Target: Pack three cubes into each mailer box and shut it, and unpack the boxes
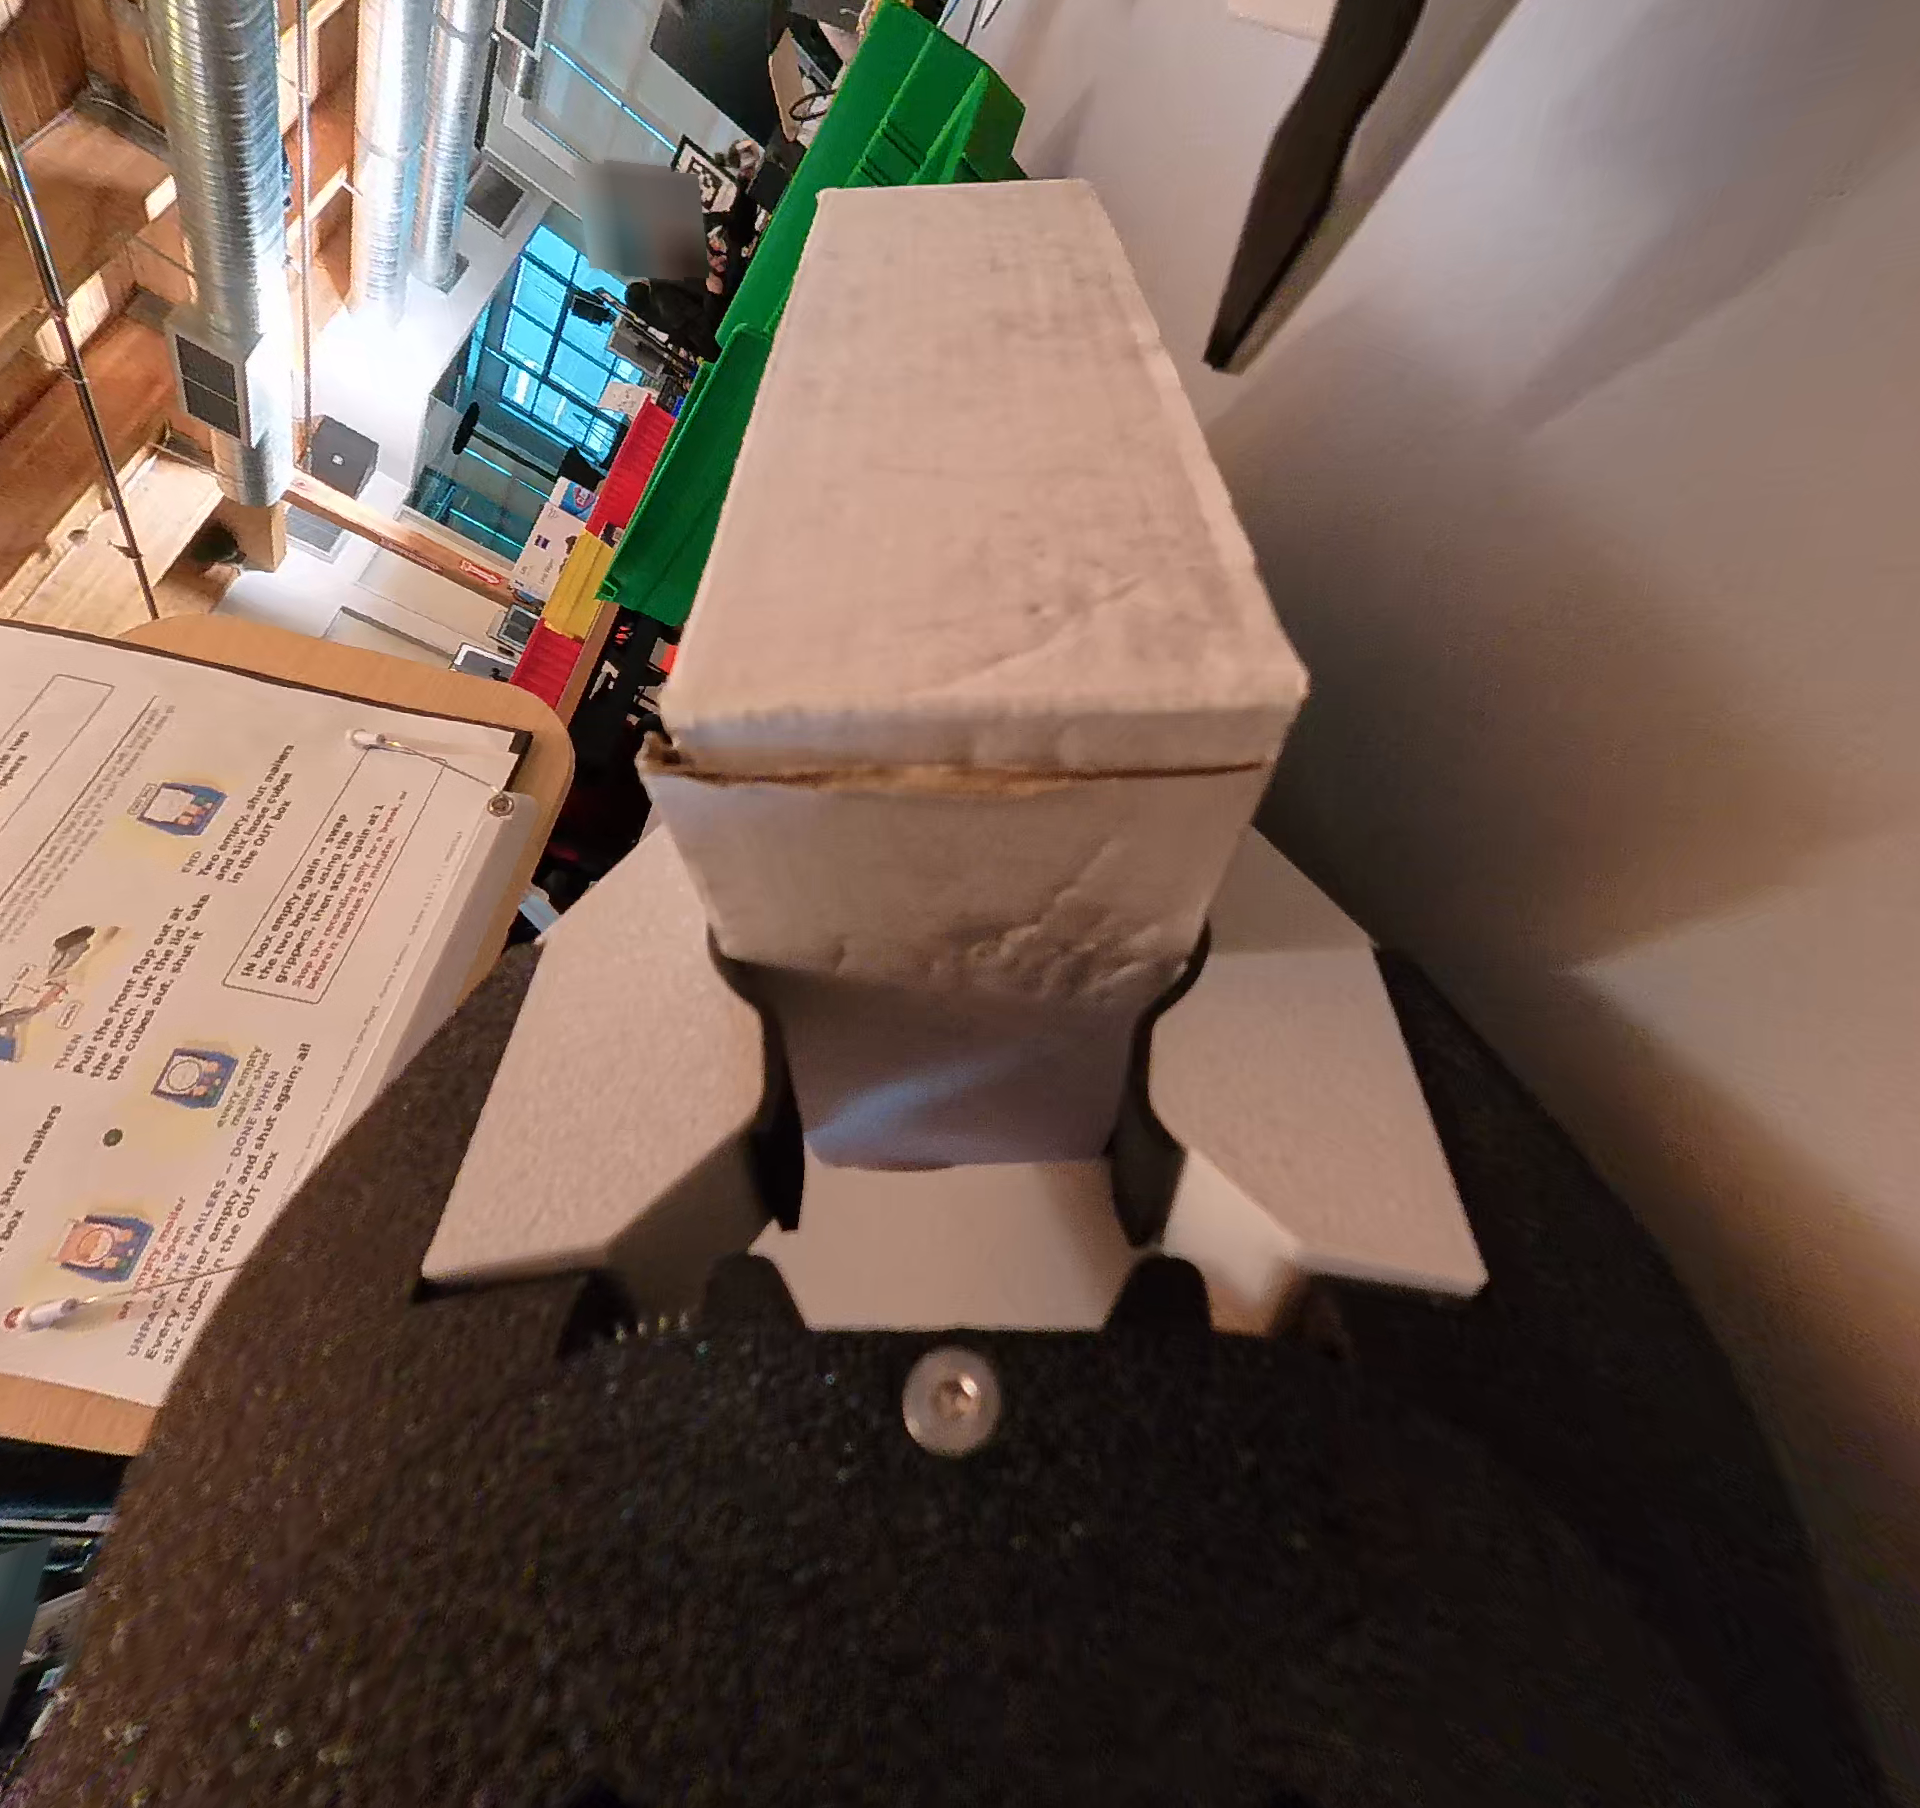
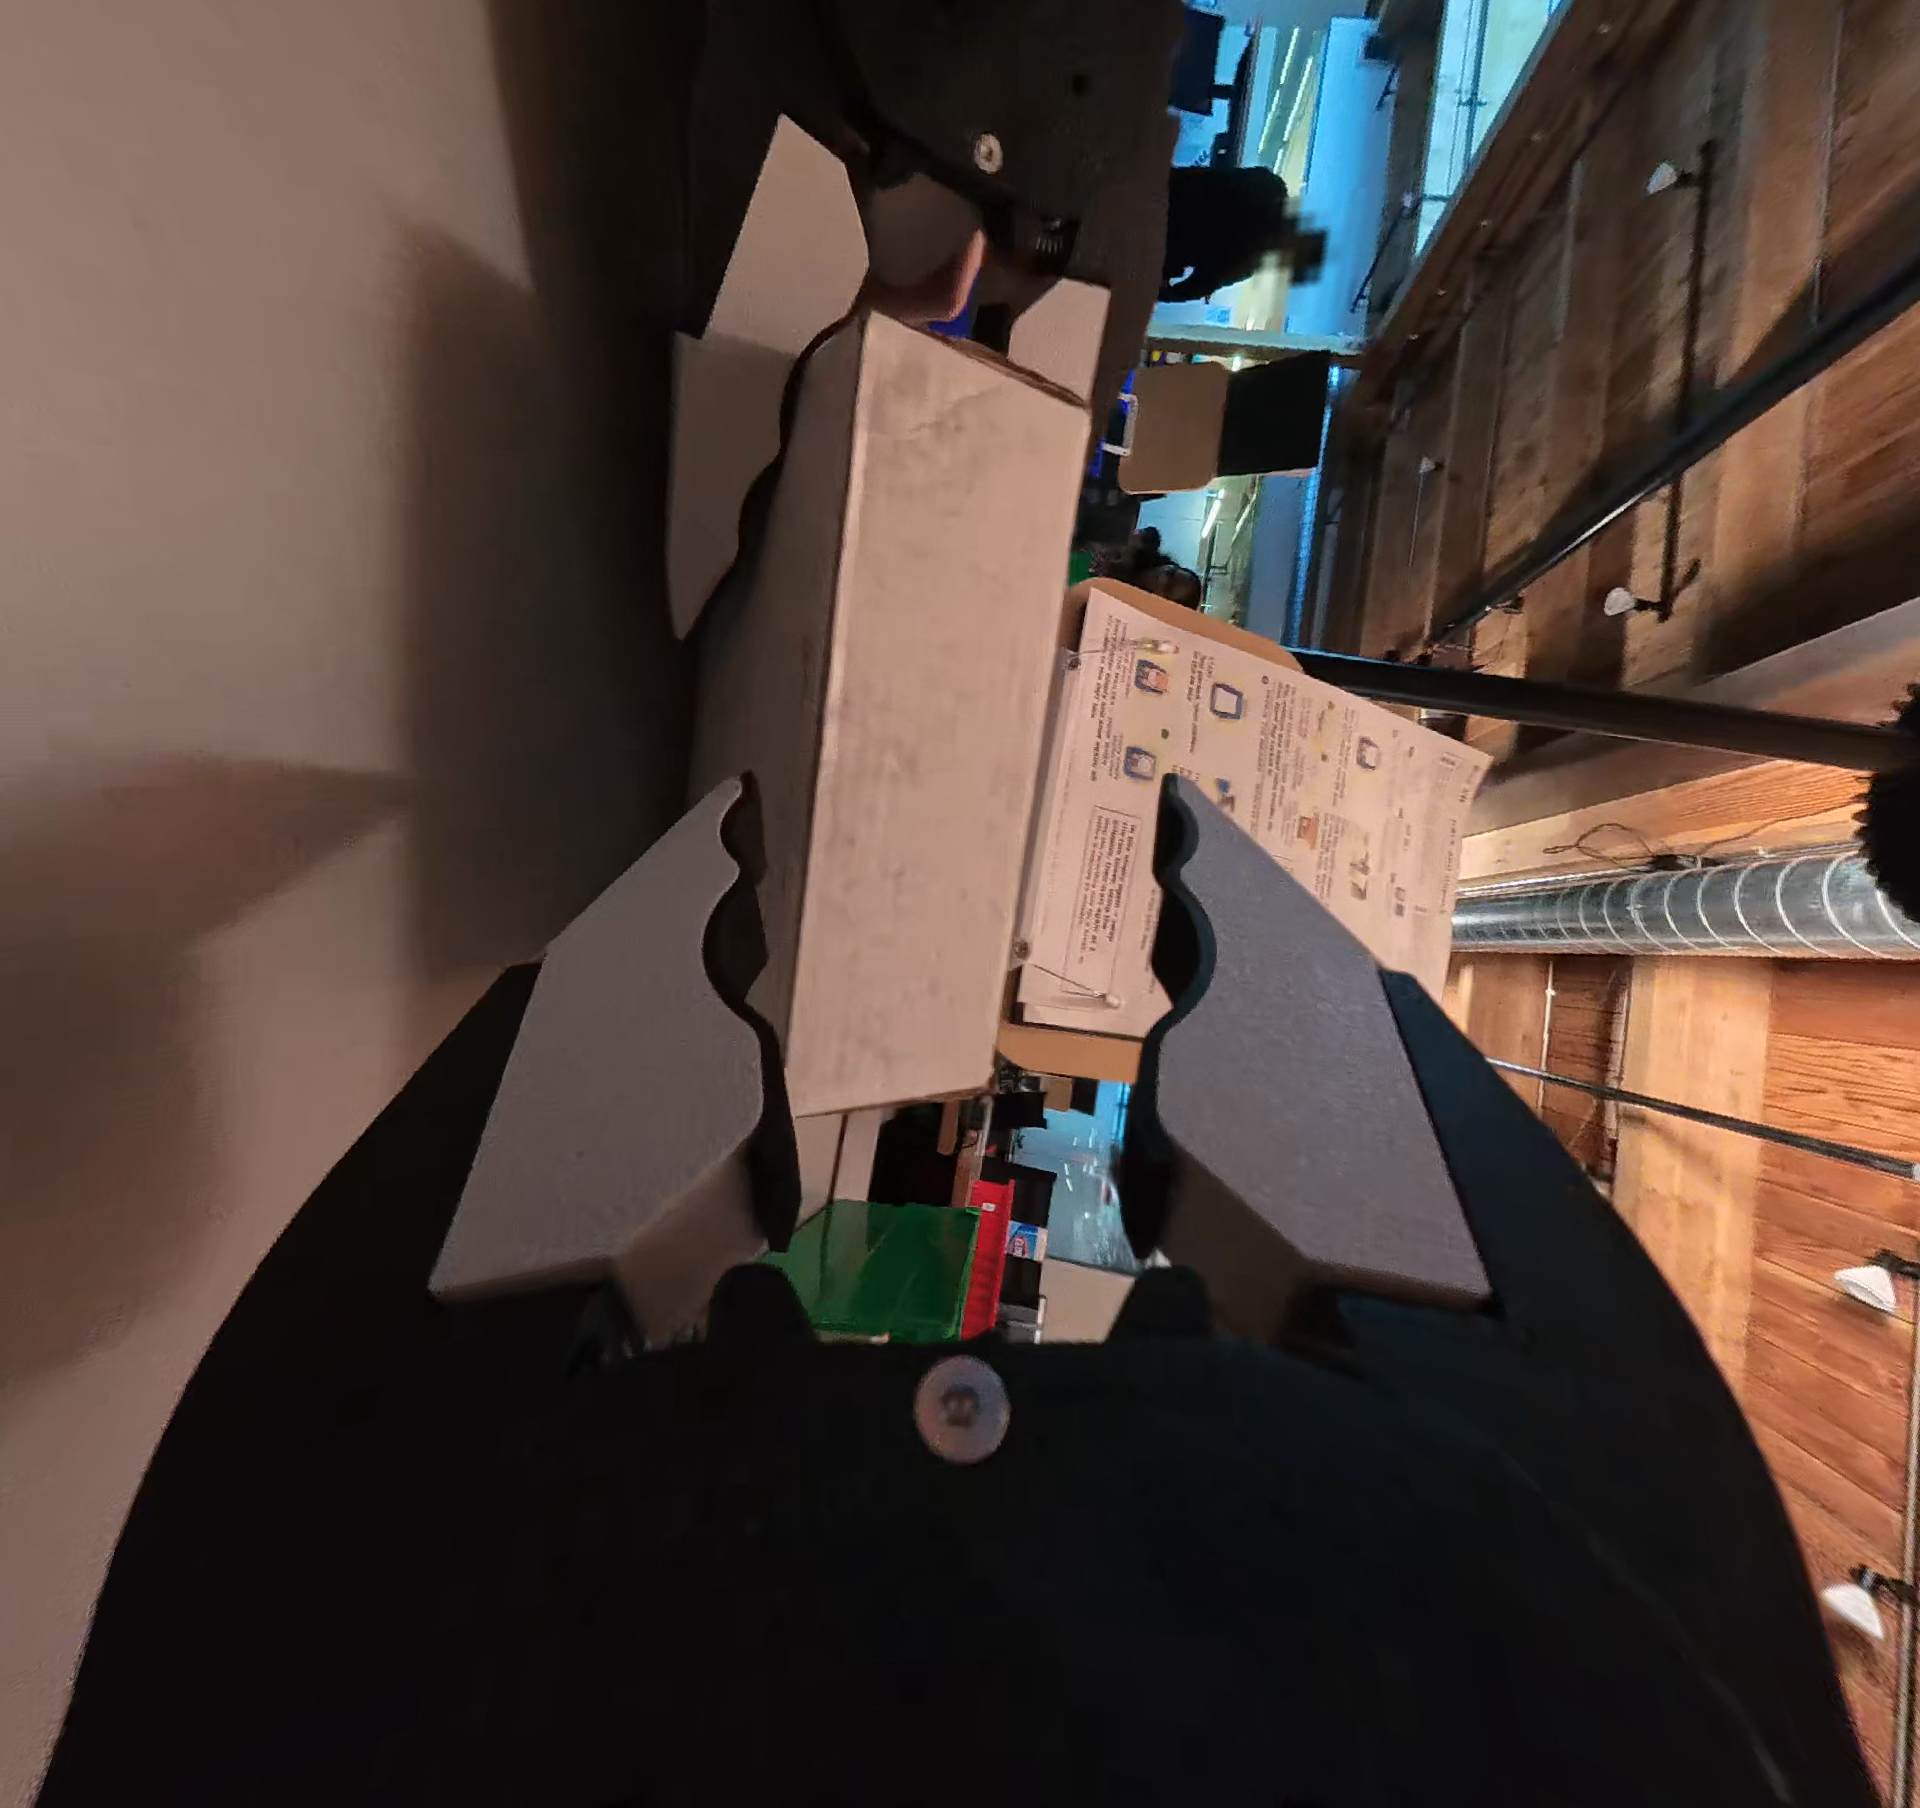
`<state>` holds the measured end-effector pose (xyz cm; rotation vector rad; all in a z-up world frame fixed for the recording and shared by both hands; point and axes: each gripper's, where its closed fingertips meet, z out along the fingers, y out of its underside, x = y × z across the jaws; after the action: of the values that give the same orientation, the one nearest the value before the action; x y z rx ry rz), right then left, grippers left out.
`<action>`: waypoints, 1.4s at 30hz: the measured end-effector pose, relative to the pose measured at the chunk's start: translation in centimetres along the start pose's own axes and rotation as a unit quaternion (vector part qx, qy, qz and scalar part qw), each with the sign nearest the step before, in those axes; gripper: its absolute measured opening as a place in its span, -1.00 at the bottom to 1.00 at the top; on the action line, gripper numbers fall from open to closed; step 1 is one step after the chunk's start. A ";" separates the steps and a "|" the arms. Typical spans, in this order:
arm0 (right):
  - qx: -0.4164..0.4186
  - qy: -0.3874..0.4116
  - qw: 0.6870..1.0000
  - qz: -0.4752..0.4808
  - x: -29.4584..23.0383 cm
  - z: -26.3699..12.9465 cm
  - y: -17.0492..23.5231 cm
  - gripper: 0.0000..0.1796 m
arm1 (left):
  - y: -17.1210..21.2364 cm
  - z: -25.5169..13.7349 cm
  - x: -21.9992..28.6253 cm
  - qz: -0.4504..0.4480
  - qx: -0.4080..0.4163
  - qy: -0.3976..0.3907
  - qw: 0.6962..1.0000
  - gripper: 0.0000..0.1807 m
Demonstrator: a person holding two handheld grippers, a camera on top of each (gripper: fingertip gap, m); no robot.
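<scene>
One white mailer box (image 1: 966, 532), lid shut, clamped at its near end between the two fingers of the left gripper (image 1: 961, 1062); pads pressed flat against opposite box faces, card dented at the grip. Box body projecting forward from the left gripper, clear of the white table surface (image 1: 1558, 615) beside it. Brown seam line across the box just beyond the left fingertips. Beyond the box: green bins (image 1: 883, 200), then red and yellow bins, too blurred to resolve contents. To one side of the box: instruction sheet (image 1: 208, 927) clipped on a wooden board. Past the far end of the box: one dark finger of the right gripper (image 1: 1340, 106), apart from the box in this view.

Right wrist view: right gripper (image 2: 961, 1010) with fingers spread wide, box width not filling the gap. Same mailer box (image 2: 914, 719) entering between the fingers; light finger (image 2: 634, 1031) touching or just beside one box face, contact not resolvable; dark finger (image 2: 1288, 1062) apart from the opposite face. At the far end of the box: left gripper (image 2: 987, 283) closed on it. Behind the box: instruction sheet (image 2: 1226, 802) on its board. Nearer than the box, between the finger roots: green bin (image 2: 883, 1270). Cubes not visible; box contents cannot be determined.
</scene>
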<state>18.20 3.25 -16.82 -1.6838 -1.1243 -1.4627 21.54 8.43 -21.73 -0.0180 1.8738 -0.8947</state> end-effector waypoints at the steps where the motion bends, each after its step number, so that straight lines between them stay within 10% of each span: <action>1: -0.001 -0.003 1.000 0.001 -0.4 0.1 -0.1 -0.19 | 0.0 0.0 0.0 0.001 0.000 0.000 1.000 -0.23; 14: -0.049 0.084 0.992 -0.084 -2.3 0.5 0.7 -0.84 | 0.0 0.4 -0.4 -0.023 -0.004 0.009 1.000 -0.23; 42: -0.091 0.164 0.979 -0.074 -0.8 0.2 3.3 -1.00 | 0.3 1.3 -1.2 -0.083 -0.025 0.030 0.996 -0.24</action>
<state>21.22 1.86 -17.38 -1.4258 -0.9732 -1.9065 23.30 8.37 -21.28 -0.1807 1.9715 -0.9706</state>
